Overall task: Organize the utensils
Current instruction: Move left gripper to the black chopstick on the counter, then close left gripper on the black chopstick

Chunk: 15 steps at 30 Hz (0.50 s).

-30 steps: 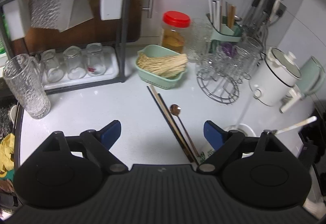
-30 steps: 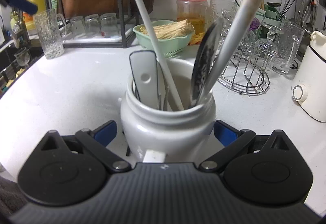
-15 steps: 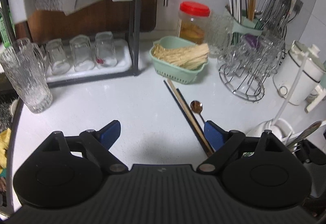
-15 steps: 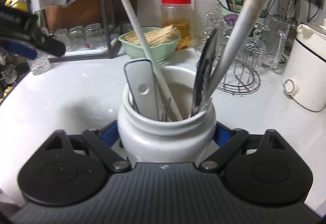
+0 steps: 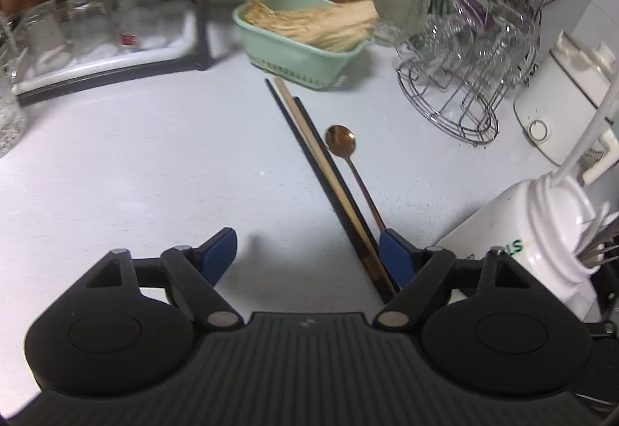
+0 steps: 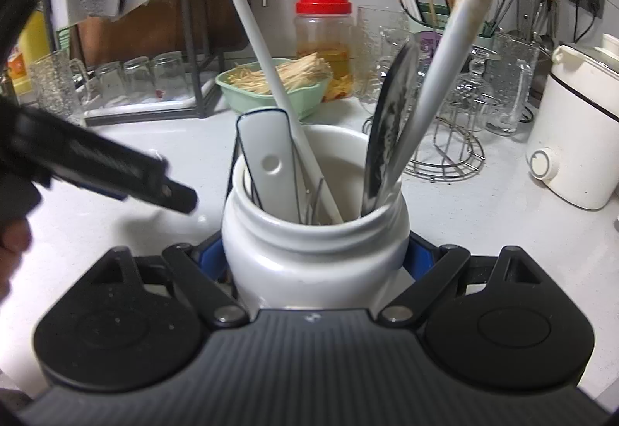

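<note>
Clamping white jar (image 6: 315,255), right tool (image 6: 315,252), left tool (image 5: 307,252) closing, apparently empty, beside chopsticks (image 5: 321,170) unseen from right wrist.

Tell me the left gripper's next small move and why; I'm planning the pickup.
Probably shift the left gripper slightly toward the chopsticks: they lie by one pad, outside its open jaws, which have just been closing. The right gripper grips the white crock.
</note>
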Each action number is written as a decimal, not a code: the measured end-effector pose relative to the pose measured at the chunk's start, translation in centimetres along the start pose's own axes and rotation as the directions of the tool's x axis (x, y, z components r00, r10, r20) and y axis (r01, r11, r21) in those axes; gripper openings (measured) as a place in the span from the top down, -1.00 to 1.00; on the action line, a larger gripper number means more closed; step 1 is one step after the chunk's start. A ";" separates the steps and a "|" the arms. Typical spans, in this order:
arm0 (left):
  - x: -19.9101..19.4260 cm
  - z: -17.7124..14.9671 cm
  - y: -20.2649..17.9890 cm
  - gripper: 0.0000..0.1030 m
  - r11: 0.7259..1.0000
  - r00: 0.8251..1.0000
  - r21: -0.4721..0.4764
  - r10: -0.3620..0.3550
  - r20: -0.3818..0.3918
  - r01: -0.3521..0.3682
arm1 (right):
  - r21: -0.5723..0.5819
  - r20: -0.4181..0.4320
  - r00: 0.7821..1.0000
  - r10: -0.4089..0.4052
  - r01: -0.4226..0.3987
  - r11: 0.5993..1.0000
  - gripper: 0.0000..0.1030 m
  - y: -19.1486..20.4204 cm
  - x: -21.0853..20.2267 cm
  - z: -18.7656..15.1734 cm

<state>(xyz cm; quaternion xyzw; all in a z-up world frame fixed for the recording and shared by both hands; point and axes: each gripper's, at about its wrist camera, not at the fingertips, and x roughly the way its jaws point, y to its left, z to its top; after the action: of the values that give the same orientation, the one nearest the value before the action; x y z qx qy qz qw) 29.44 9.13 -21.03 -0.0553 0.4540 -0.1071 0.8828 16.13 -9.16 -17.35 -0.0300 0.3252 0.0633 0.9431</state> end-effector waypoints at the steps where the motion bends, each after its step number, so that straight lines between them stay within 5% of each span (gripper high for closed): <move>1: 0.5 0.0 -0.3 -0.58 1.000 1.000 0.005 0.003 -0.008 -0.003 | 0.005 -0.001 1.000 -0.005 0.005 1.000 -0.77 -0.2 0.0 0.0; 15: 2.9 -1.8 -3.8 -0.60 0.964 0.983 0.197 0.186 -0.010 -0.180 | 0.032 0.011 0.999 -0.040 0.039 0.999 -0.77 -1.9 0.0 -0.2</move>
<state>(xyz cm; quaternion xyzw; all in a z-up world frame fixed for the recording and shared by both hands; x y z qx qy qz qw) 29.15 4.73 -23.63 0.0755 0.4571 -0.0699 0.8835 16.23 -11.10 -17.49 -0.0210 0.3198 0.0395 0.9464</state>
